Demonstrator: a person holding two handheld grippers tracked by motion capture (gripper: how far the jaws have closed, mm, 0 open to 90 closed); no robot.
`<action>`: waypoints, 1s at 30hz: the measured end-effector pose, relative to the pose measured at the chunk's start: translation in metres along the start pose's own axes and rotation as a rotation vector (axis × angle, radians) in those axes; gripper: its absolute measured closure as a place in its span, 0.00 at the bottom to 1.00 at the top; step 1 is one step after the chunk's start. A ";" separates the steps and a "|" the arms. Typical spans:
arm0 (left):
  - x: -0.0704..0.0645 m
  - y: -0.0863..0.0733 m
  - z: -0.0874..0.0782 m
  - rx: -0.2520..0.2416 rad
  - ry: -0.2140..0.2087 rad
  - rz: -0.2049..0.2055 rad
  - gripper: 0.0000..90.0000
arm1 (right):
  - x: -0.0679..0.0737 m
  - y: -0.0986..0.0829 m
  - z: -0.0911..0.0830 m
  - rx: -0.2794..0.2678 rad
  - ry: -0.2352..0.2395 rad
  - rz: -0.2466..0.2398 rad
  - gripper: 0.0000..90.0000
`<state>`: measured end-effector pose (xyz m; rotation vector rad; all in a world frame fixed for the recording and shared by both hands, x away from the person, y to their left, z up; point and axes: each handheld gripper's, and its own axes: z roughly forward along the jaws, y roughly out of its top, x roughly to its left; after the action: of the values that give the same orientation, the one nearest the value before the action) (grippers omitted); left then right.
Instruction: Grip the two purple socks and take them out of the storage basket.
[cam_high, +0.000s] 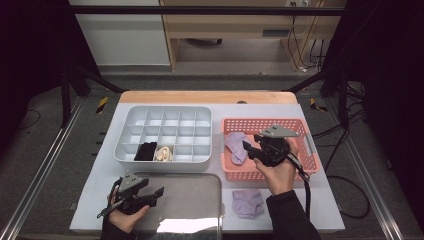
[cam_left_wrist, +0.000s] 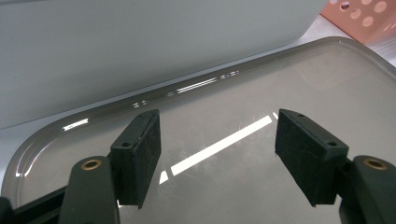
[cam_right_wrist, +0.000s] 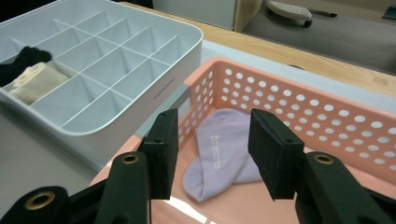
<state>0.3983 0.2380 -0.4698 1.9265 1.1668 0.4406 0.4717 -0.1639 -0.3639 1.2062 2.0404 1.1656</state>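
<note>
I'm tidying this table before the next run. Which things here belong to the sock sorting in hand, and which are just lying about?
In the job:
- right gripper, open over the basket
- lilac sock in the basket
- second lilac sock on the table
- divided box, holding a black and a cream roll

Lying about:
- tray, under the open left gripper

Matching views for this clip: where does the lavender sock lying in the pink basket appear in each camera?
High view: lavender sock lies in the left end of the pink basket, just left of the right claw.
Left gripper view: the sock is not in it; a corner of the basket shows top right.
Right gripper view: sock centre, between the open jaws.
Shared landmark: the white divided organiser.
</note>
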 end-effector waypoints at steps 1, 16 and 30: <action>0.000 0.000 0.000 0.001 0.000 0.001 0.34 | 0.000 0.002 0.002 -0.002 0.000 0.003 0.60; 0.000 0.000 0.001 0.006 -0.007 0.003 0.34 | -0.021 0.032 0.033 0.001 -0.054 0.036 0.57; 0.001 0.000 0.001 0.002 -0.011 -0.001 0.34 | -0.028 0.027 0.078 0.060 -0.106 0.062 0.60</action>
<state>0.3989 0.2382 -0.4706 1.9272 1.1619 0.4283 0.5556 -0.1486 -0.3805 1.3399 1.9849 1.0520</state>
